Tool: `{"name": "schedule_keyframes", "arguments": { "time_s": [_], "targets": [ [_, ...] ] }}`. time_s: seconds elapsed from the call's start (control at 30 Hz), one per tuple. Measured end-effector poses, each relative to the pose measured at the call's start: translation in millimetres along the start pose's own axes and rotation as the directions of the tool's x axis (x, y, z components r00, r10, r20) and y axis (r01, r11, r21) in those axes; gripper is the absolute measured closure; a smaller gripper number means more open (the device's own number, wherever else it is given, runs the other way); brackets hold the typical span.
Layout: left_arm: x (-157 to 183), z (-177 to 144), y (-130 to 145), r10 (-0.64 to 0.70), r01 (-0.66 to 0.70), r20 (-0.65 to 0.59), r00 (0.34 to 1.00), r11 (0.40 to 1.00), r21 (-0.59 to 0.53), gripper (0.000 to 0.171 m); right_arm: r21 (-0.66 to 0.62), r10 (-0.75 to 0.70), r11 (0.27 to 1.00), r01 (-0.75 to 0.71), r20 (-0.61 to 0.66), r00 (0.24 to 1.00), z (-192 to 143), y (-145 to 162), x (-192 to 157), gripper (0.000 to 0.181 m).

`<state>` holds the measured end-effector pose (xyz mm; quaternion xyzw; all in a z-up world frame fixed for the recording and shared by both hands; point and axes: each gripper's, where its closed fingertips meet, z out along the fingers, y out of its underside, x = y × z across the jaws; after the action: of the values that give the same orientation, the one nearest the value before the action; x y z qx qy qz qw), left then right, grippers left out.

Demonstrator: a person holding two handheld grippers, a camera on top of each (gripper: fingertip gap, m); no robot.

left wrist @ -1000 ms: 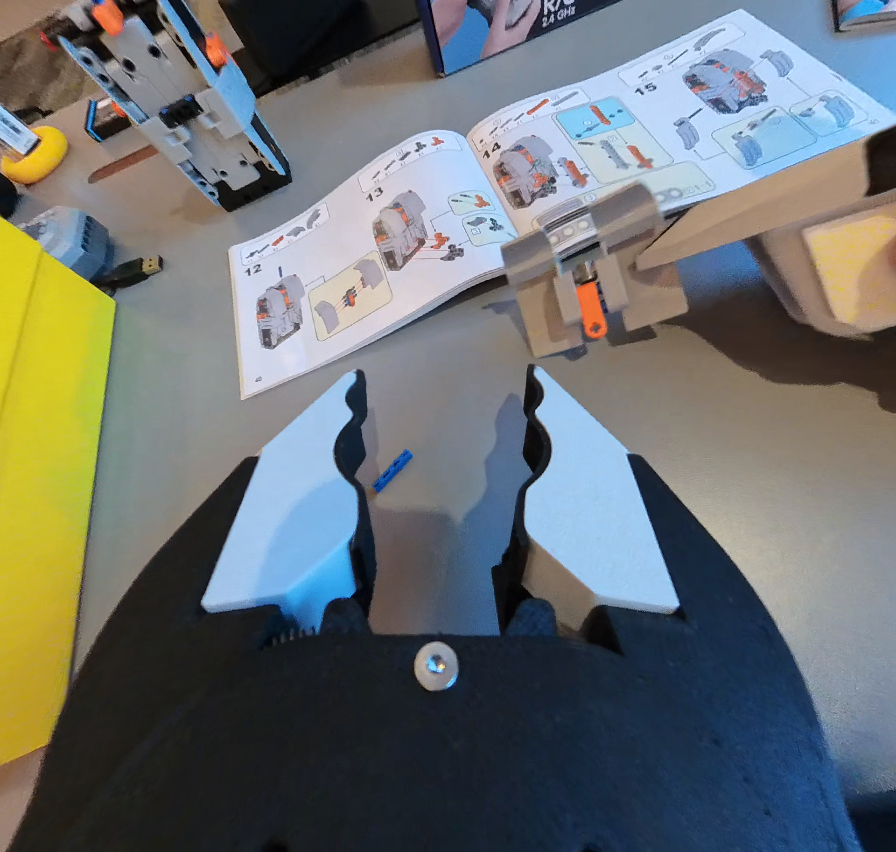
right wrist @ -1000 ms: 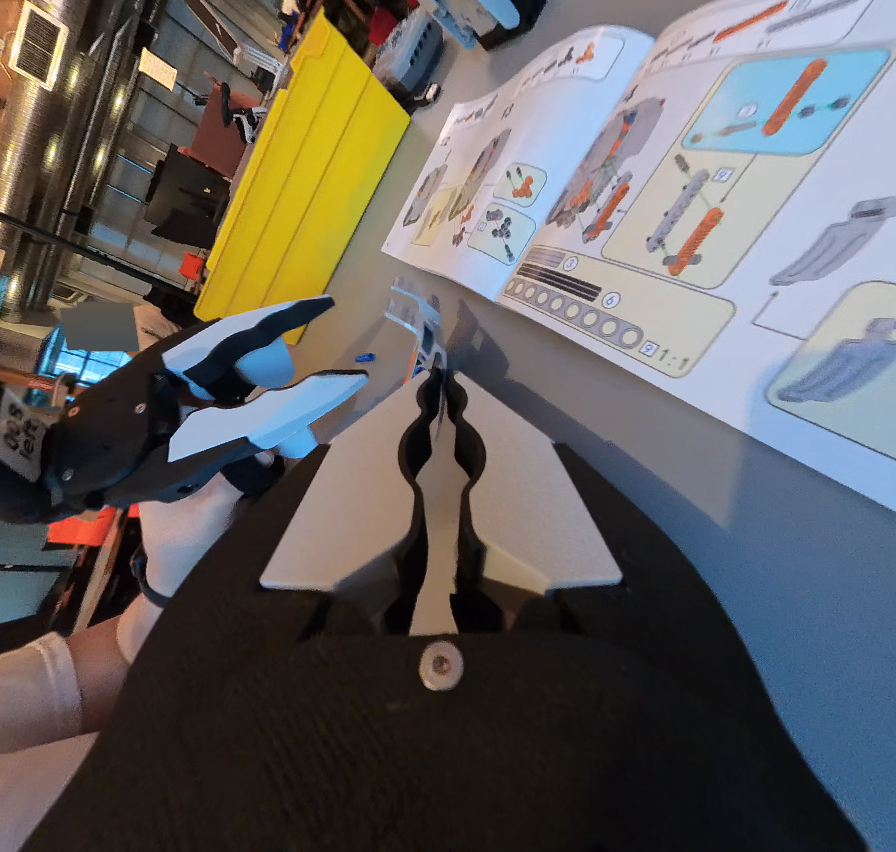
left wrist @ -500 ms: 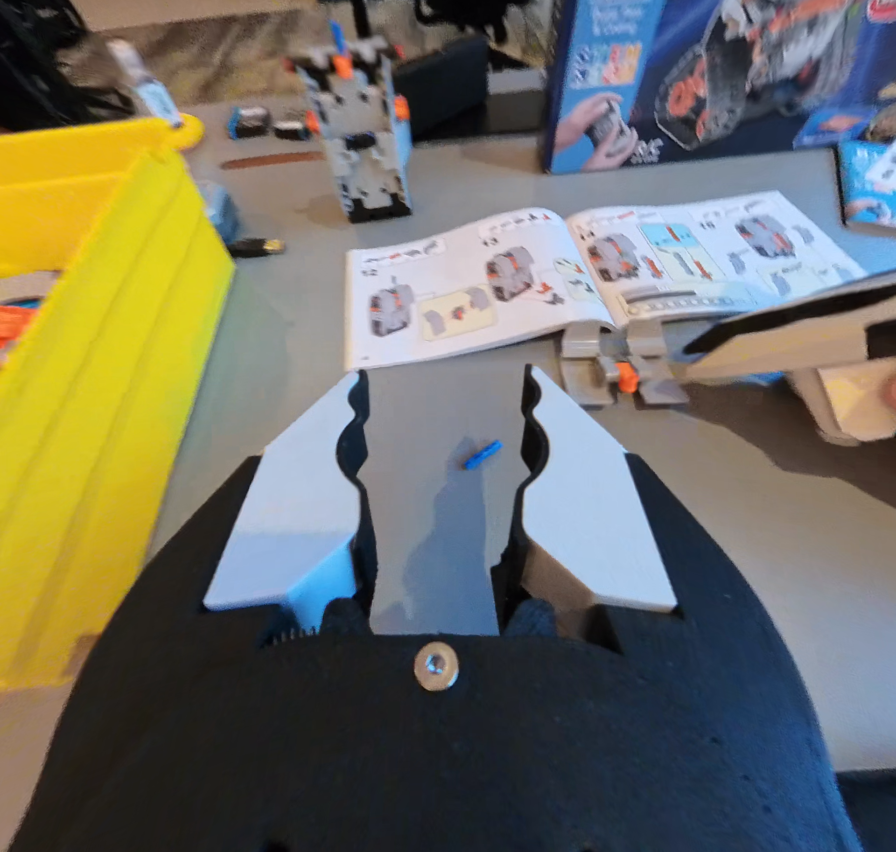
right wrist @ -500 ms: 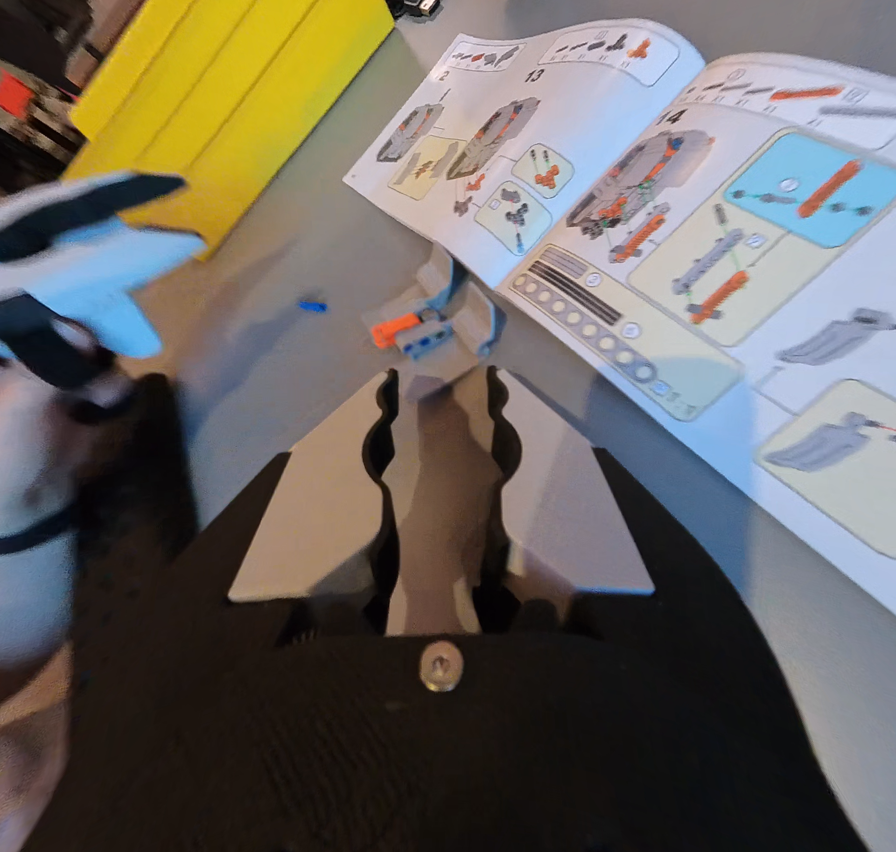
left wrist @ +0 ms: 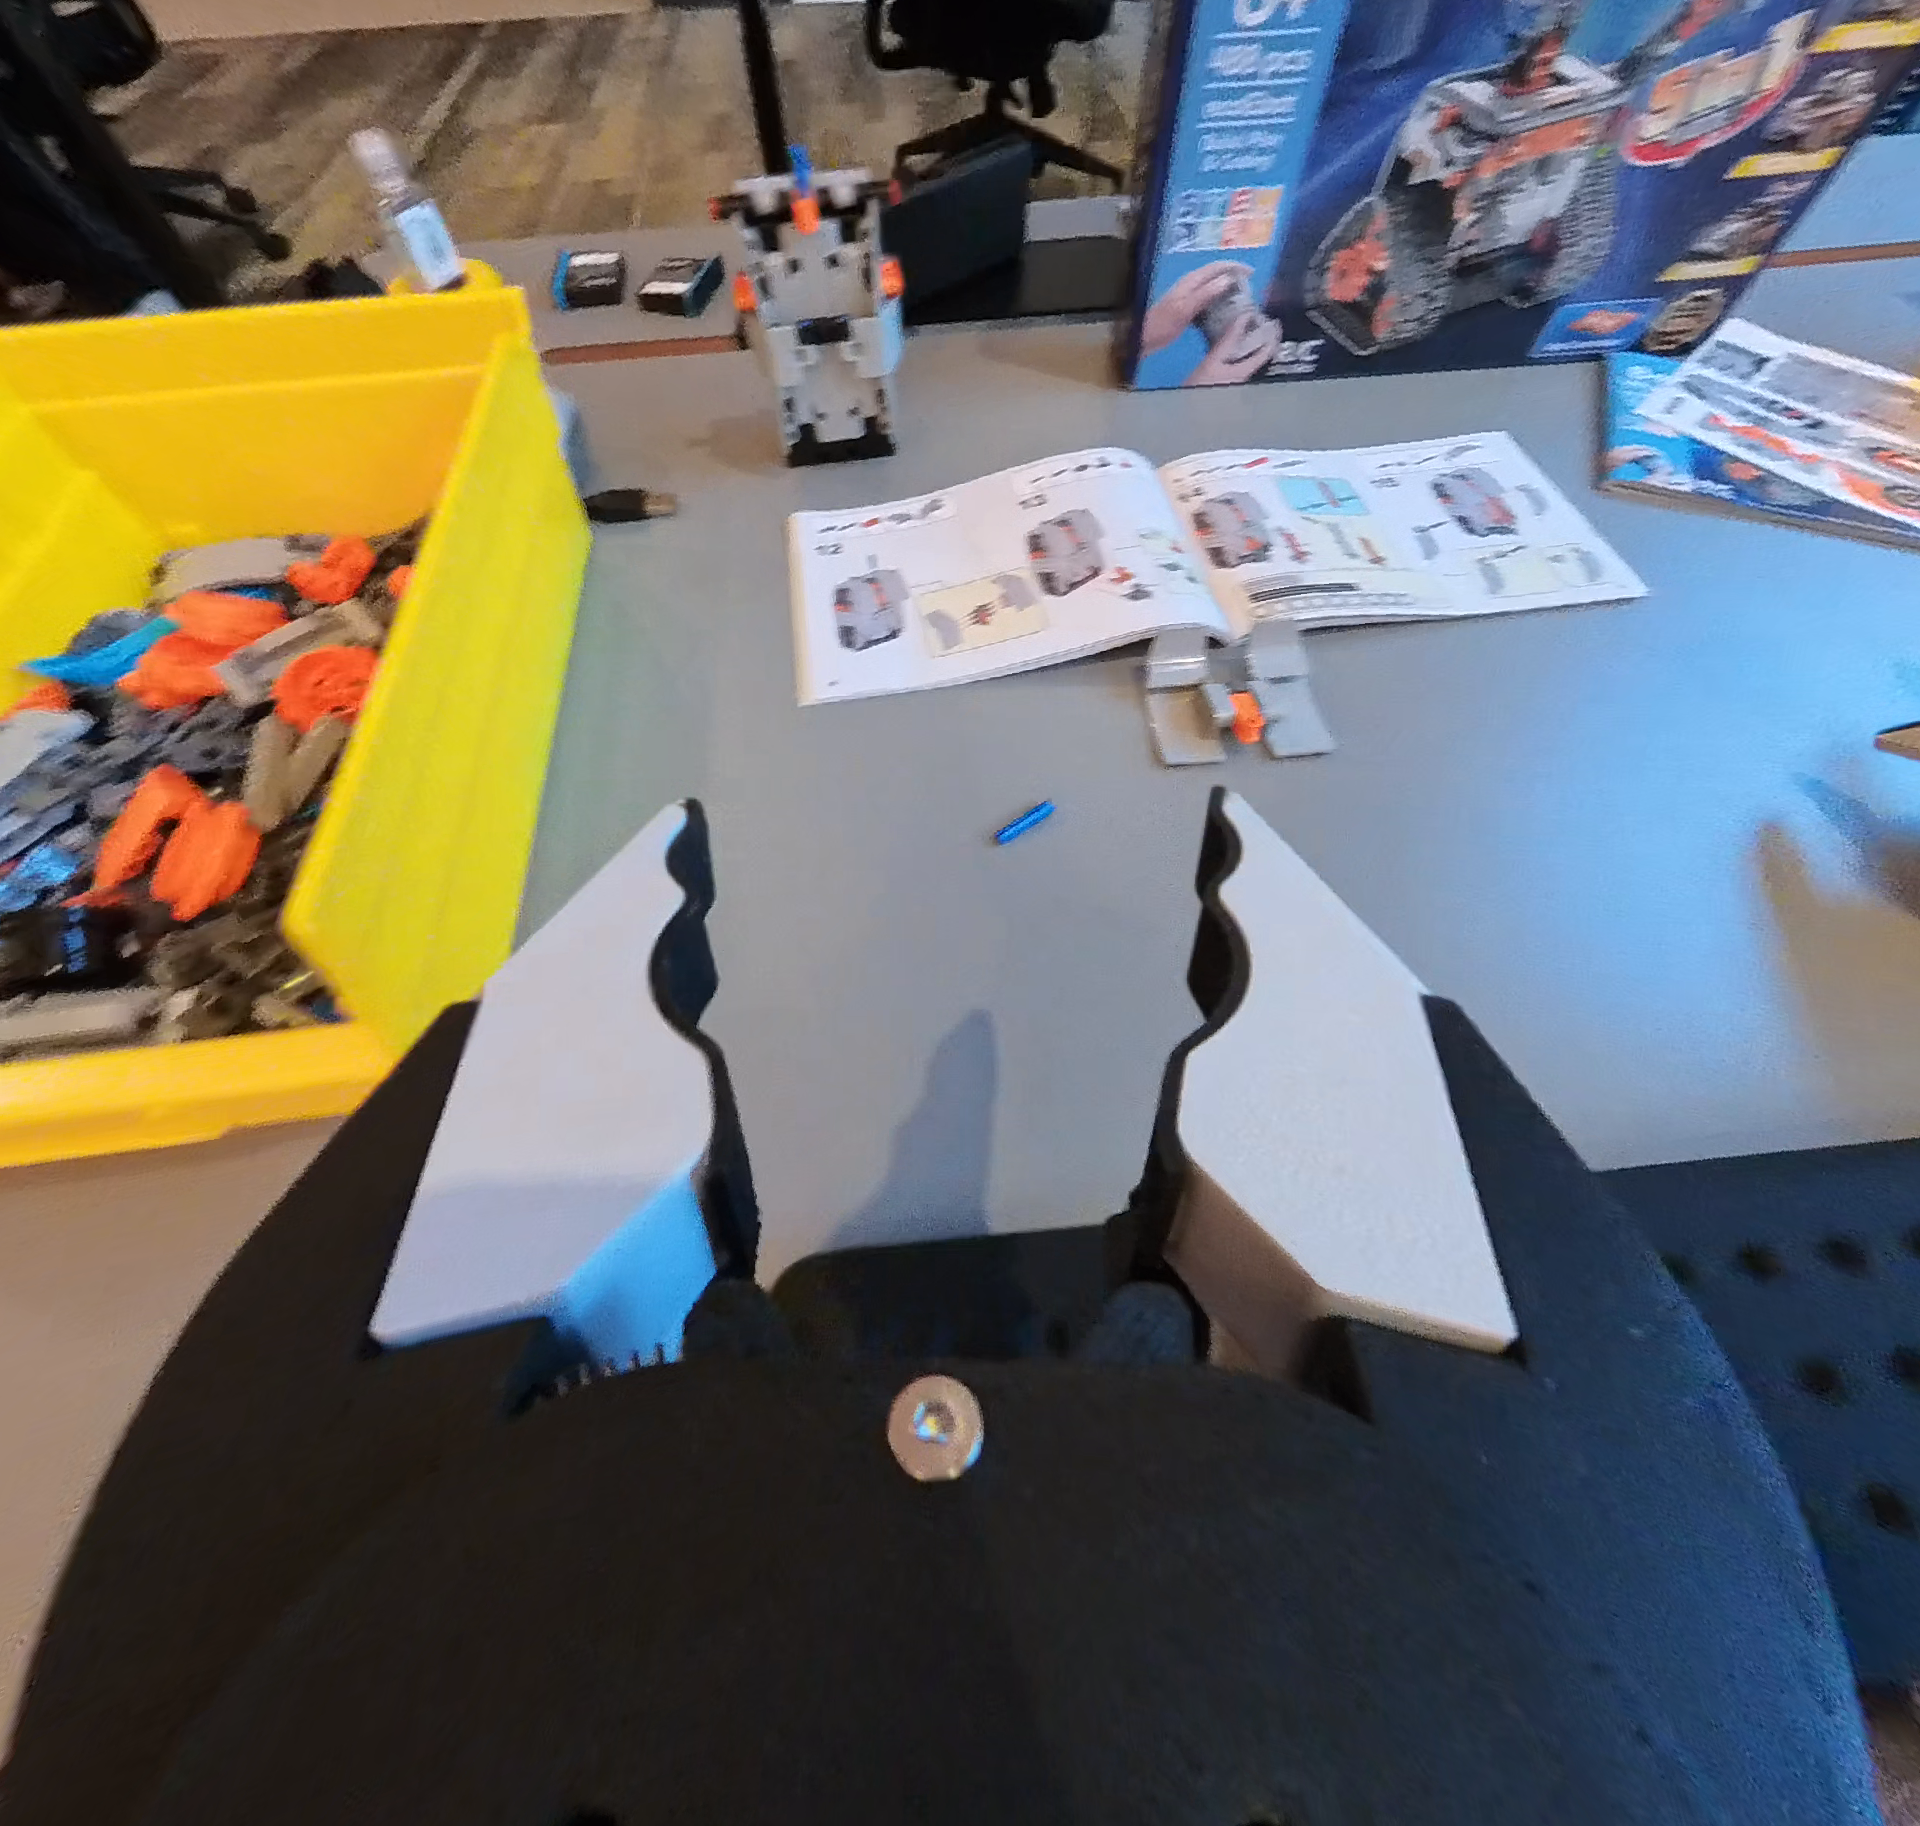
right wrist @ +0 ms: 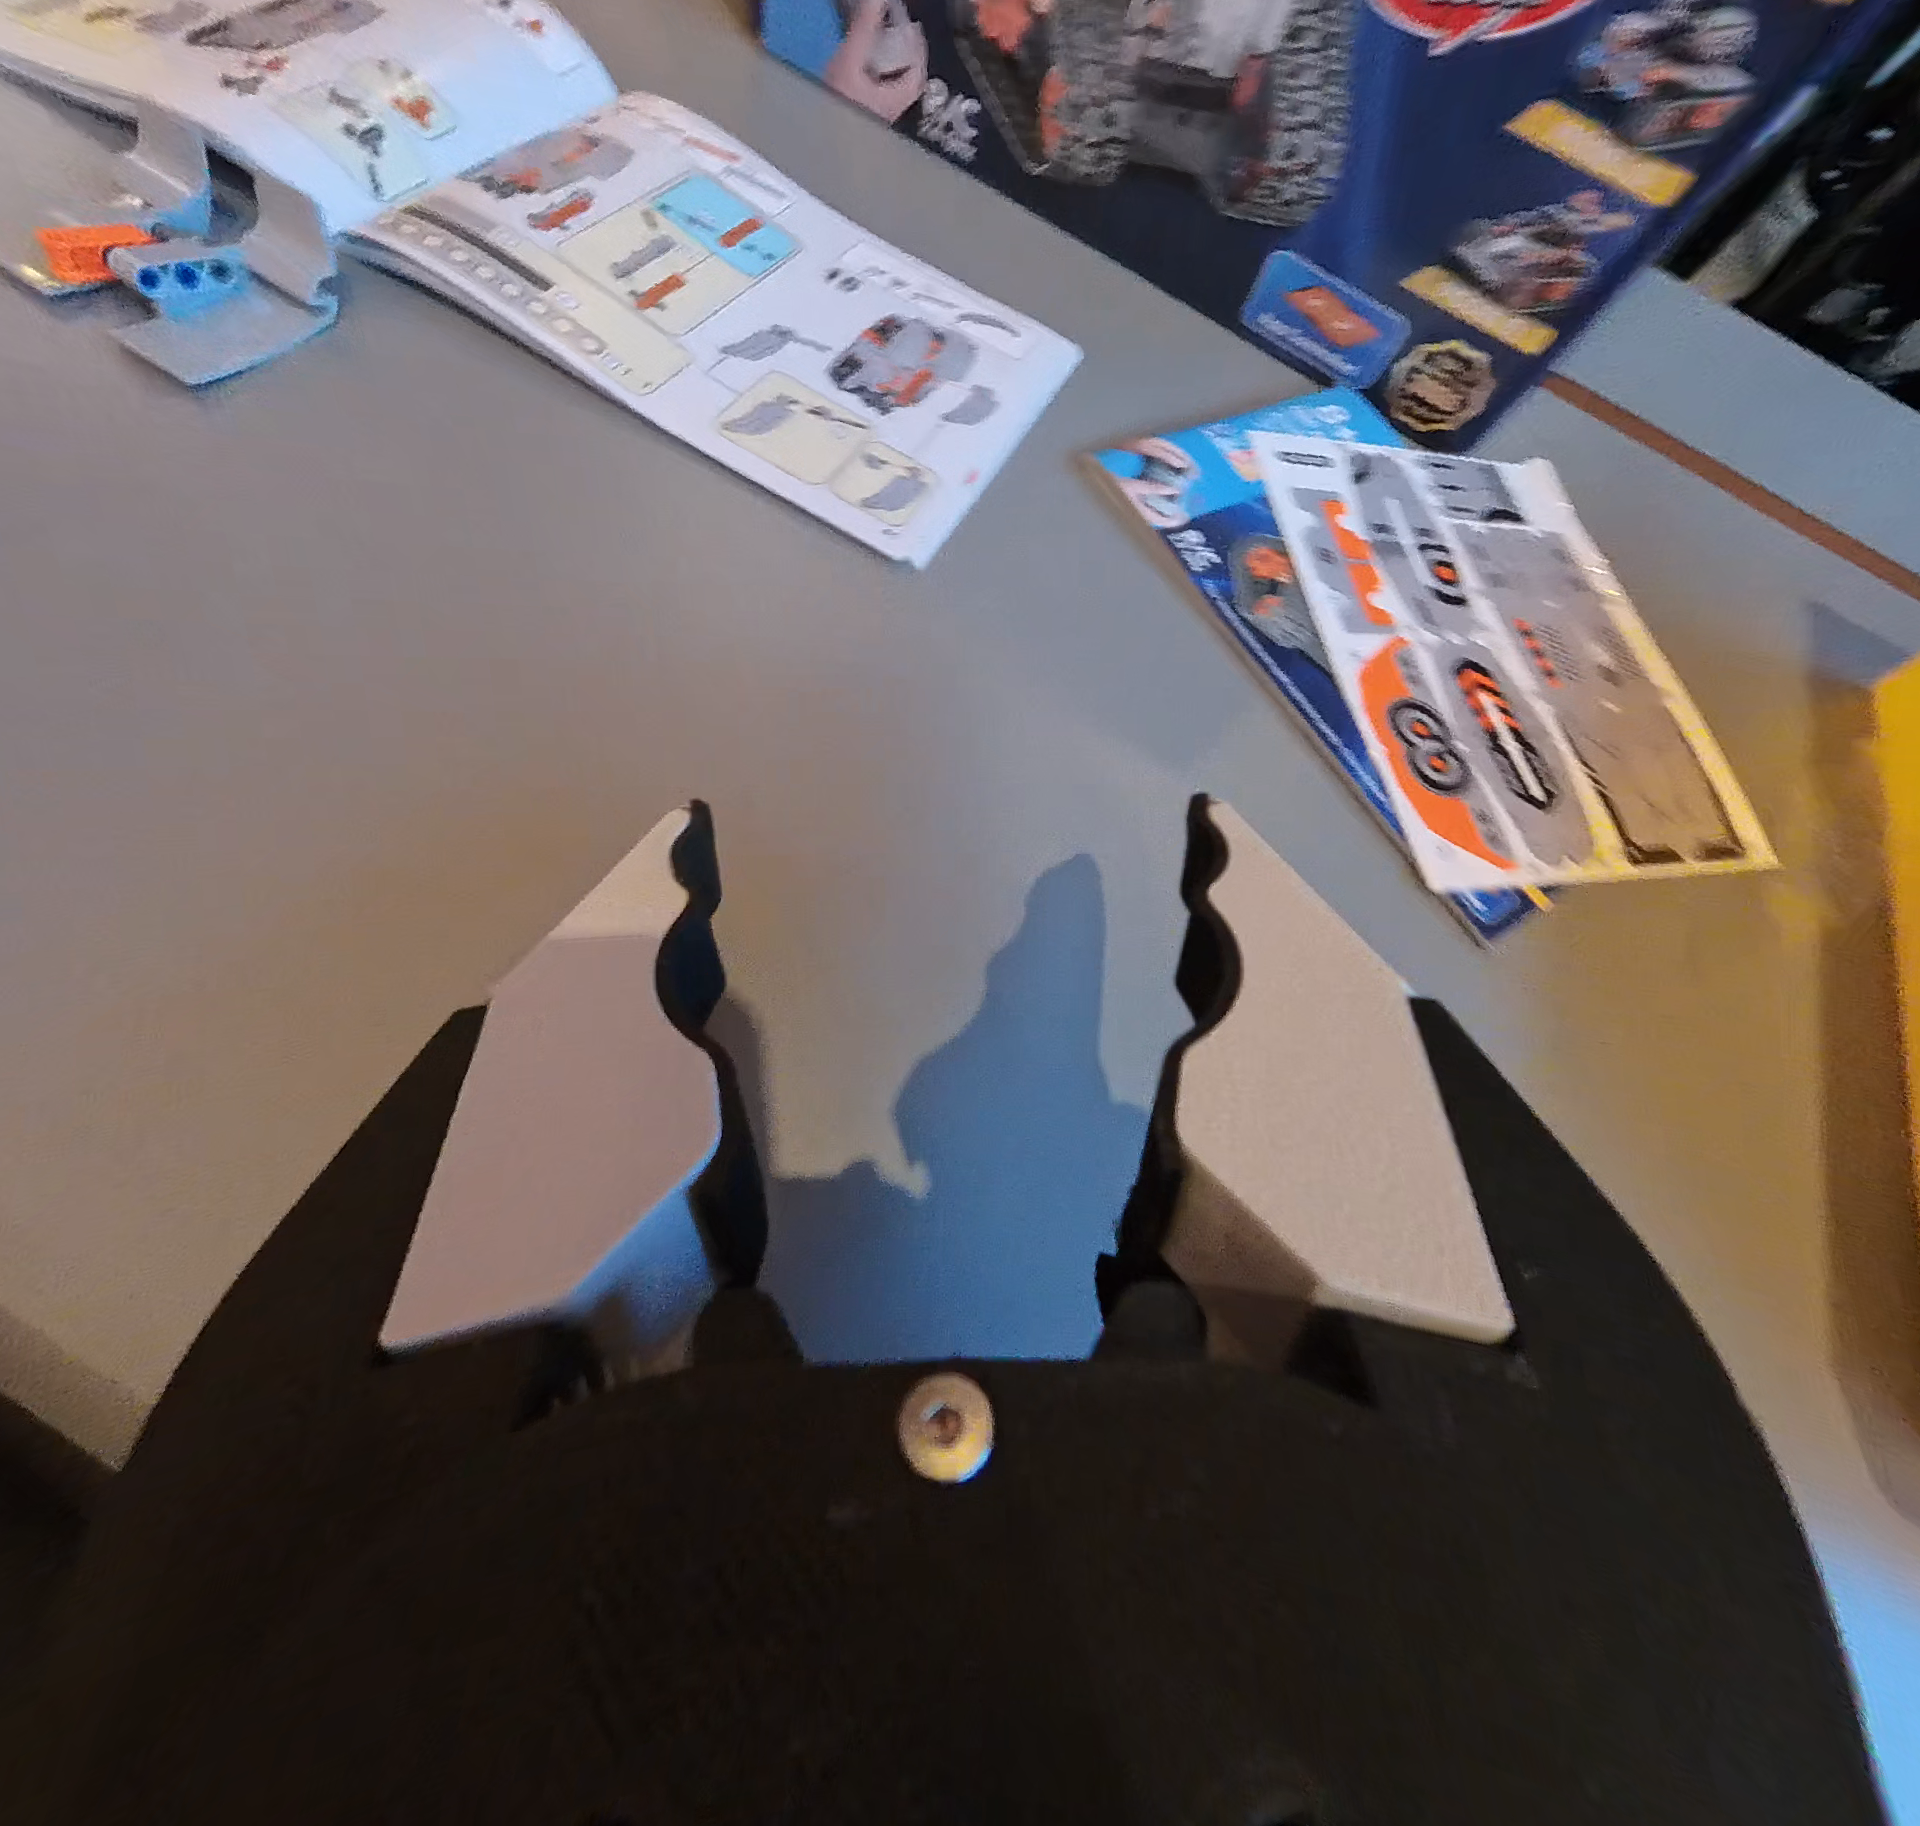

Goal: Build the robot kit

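My left gripper point(left wrist: 951, 810) is open and empty above the grey table, with a small blue pin point(left wrist: 1023, 822) lying just beyond its fingertips. A grey brick assembly with an orange part point(left wrist: 1236, 701) rests on the table at the near edge of an open instruction booklet point(left wrist: 1195, 550). My right gripper point(right wrist: 948, 810) is open and empty over bare table. The same assembly point(right wrist: 197, 270) lies far to its upper left, beside the booklet point(right wrist: 665, 280).
A yellow bin point(left wrist: 447, 675) of loose bricks stands at the left. A partly built model point(left wrist: 826, 332) and a blue product box point(left wrist: 1507, 135) stand at the back. A sticker sheet on a leaflet point(right wrist: 1455, 654) lies right of the booklet. A yellow object point(right wrist: 1896, 789) sits at the far right. The small blue pin point(left wrist: 1023, 822) lies some 15 centimetres from my left tips, 30 centimetres from my right tips.
The right gripper let go of the grey assembly, opened wide and swung away to the right. The left gripper pulled back and up and opened wider. The assembly now rests on the table.
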<state>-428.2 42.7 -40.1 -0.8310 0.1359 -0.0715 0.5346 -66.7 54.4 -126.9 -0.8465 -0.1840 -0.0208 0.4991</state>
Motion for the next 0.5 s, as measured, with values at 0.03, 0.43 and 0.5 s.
{"name": "schedule_keyframes", "arguments": {
  "time_s": [0.03, 0.43, 0.5],
  "targets": [
    [10, 4, -1, 0.005, -0.005, -0.020, 1.000, 1.000, -0.001, 0.076, 0.024, 0.022, 0.999, -0.021, -0.023, 1.000, -8, 0, 6, 0.089],
    [216, 90, 35, 0.143, -0.219, -0.388, 0.911, 0.963, -0.160, 0.018, -0.080, 0.160, 0.983, -0.166, -0.070, 0.985, -21, 12, 27, 0.031],
    [231, 119, 31, 0.192, -0.269, -0.356, 0.914, 0.946, -0.179, 0.015, -0.124, 0.160, 0.977, -0.173, -0.112, 0.981, -11, 15, 35, 0.031]
  ]
}}
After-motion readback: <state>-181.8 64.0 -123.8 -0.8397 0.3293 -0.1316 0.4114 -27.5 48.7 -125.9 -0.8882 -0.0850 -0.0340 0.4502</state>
